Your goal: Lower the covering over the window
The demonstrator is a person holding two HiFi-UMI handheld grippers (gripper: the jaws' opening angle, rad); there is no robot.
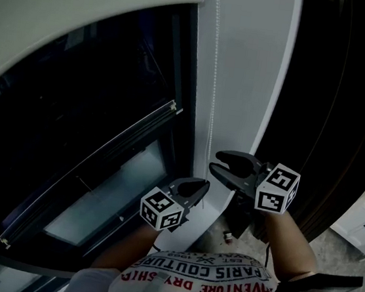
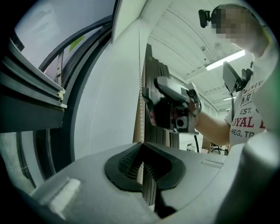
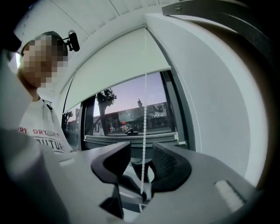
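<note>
**Roller blind, part-lowered, with bead chain and two hand-held claws**

Item 1. Roller blind (image 3: 118, 65): smooth, pale, matt fabric with a straight lower edge. It covers the upper part of the window (image 3: 131, 118). The glass below is bare and shows a tree and a street in the right gripper view. From the head view the blind (image 1: 87, 5) is a pale band across the top left, above dark glass (image 1: 72, 128) in a dark, ridged frame.

Item 2. Bead chain (image 1: 214, 60): a thin string of small, round, white beads. It hangs straight down beside the window frame, against a smooth white wall (image 1: 243, 83).

Item 3. Left claw (image 1: 200, 187): grey moulded body with black ribbed pads. In its own view the left claw (image 2: 142, 146) has its pads pressed together at the tips, where the chain (image 2: 141, 78) comes down to them, so it is pinching the chain.

Item 4. Right claw (image 1: 215, 162): the same make, held higher than the left and close beside the chain. In its own view the right claw (image 3: 141, 148) is spread. The chain (image 3: 145, 113) runs down between the pads, and neither pad presses on it.

Item 5. Marker cubes: one white cube with black square patterns on each claw, left (image 1: 161, 210) and right (image 1: 277, 188).

Item 6. Person's shirt (image 1: 206, 277): light cloth with printed lettering, at the bottom of the head view.
</note>
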